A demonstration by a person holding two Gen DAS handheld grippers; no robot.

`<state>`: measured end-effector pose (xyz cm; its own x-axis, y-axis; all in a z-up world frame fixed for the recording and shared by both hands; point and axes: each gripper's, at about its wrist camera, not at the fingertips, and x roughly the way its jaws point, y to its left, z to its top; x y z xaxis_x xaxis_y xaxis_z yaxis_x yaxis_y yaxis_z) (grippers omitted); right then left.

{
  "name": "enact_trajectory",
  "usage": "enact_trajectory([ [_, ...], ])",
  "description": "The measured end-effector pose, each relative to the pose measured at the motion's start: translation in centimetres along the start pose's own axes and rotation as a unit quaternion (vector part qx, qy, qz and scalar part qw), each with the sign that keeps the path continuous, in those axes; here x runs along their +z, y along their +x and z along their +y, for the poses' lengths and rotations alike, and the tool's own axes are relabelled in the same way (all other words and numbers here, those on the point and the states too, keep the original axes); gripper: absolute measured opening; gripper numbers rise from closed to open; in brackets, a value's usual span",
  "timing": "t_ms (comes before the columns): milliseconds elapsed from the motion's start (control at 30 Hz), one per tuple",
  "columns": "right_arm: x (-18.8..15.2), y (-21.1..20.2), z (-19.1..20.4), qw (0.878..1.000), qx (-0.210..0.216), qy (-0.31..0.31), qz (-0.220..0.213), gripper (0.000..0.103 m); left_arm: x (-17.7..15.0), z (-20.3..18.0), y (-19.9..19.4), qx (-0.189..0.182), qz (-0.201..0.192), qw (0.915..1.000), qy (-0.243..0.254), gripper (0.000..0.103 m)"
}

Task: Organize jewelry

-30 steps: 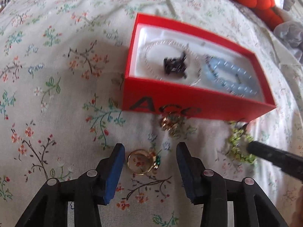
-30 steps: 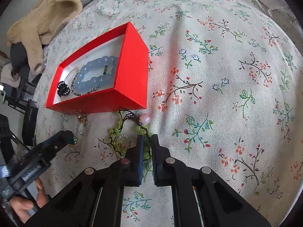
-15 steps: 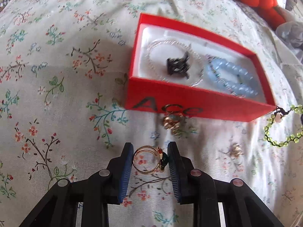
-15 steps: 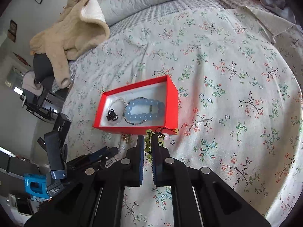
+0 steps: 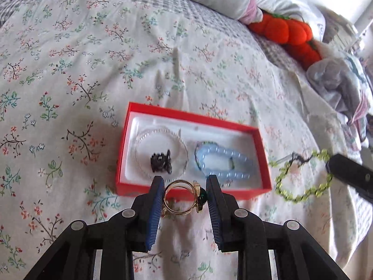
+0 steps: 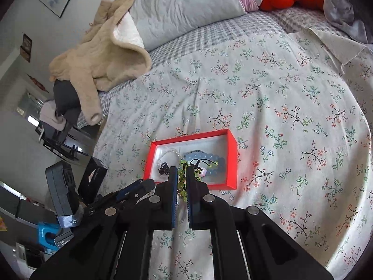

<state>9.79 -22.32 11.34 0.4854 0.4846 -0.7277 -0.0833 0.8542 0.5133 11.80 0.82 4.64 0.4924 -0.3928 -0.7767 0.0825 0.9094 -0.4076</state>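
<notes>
Gold ring (image 5: 183, 197) with a green stone is now sitting clamped between the left gripper (image 5: 184, 200) pads and riding clear of the floral bedspread (image 5: 70, 74); a second ago it was lying on the fabric between spread jaws. So the left pick looks done, and what remains is carrying it over the red box (image 5: 262, 154). The left wrist view is showing the box just ahead of the fingertips, already holding a clear bead bracelet (image 5: 142, 140), a black hair clip (image 5: 160, 162) and a blue bead bracelet (image 5: 223, 163). It is also showing the green bead bracelet (image 5: 303, 175) hanging in the air to the right of the box from the tip of the right gripper (image 5: 331, 163).

Right wrist view: the right gripper (image 6: 180, 179) is pinching the green bead bracelet (image 6: 183, 179), jaws nearly closed on the strand. A second ago the strand was on the bedspread beside the box; now it is lifted, and the red box (image 6: 233, 161) is looking smaller and sitting under the tips. Drop looks close.

View difference: the left view is giving the ring grasp and the bracelet's full hanging loop. The right view is hiding most of the loop behind its fingers, is not showing the ring, but is giving the loop lining up over the box's blue bead bracelet (image 6: 216, 157).
</notes>
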Motion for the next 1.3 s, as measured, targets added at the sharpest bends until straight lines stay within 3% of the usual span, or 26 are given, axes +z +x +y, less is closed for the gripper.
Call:
enact_trajectory([
  [133, 0.3, 0.9, 0.4, 1.000, -0.003, -0.002, 0.002, 0.007, 1.0, 0.5, 0.8, -0.003, -0.009, 0.9998, -0.018, 0.030],
  [267, 0.5, 2.2, 0.5, 1.000, -0.009, -0.006, 0.005, 0.007, 2.0, 0.5, 2.1, -0.009, -0.033, 0.9994, 0.000, 0.030],
  [800, 1.4, 6.4, 0.3, 0.999, -0.029, -0.012, 0.013, 0.007, 2.6, 1.5, 4.9, 0.023, -0.034, 0.9989, 0.021, 0.031],
  [967, 1.4, 7.4, 0.5, 0.999, -0.033, -0.016, 0.021, 0.007, 2.1, 1.2, 3.6, 0.034, -0.040, 0.9982, 0.028, 0.040],
  [1133, 1.4, 7.8, 1.8, 0.999, -0.008, -0.026, 0.019, 0.007, 1.0, 2.2, 2.1, 0.043, -0.046, 0.9980, 0.010, 0.047],
  [1300, 1.6, 8.6, 0.5, 0.999, -0.038, -0.020, 0.017, 0.007, 0.0, 2.8, 2.1, 0.074, -0.025, 0.9969, 0.012, 0.050],
])
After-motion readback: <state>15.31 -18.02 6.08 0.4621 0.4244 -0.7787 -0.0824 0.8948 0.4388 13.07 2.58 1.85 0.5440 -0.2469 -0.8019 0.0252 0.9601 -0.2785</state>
